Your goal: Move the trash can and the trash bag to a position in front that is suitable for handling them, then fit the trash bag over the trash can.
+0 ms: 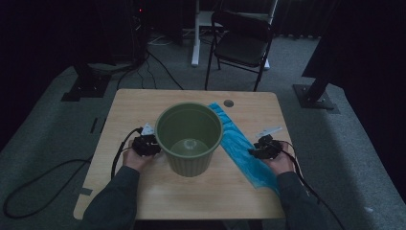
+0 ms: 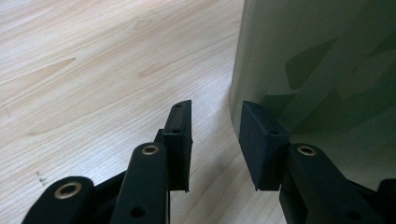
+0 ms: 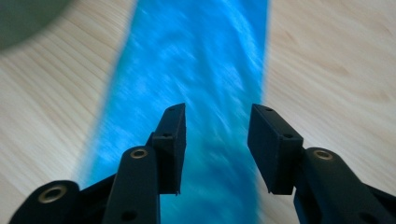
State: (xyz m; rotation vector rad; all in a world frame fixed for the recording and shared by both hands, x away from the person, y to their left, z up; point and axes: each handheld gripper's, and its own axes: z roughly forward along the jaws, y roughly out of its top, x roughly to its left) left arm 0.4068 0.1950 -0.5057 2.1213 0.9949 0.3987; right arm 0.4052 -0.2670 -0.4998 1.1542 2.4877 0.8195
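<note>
A green ribbed plastic bin [image 1: 189,165] stands upright in the middle of the wooden table [image 1: 139,103]. A long blue plastic bag [image 1: 239,143] lies flat on the table, running from behind the bin toward the near right. My left gripper [image 1: 152,144] is at the bin's left side. In the left gripper view its jaws [image 2: 215,135] stand open, the right one close to the bin wall [image 2: 317,70], with bare wood in the gap. My right gripper [image 1: 254,152] is at the bag's right edge; its jaws [image 3: 217,140] stand open just above the bag [image 3: 201,60].
The table has a round cable hole [image 1: 228,103] at its far side. A folding chair [image 1: 244,43] stands behind the table on grey carpet. Cables [image 1: 48,175] trail across the floor at the left. The room is dim.
</note>
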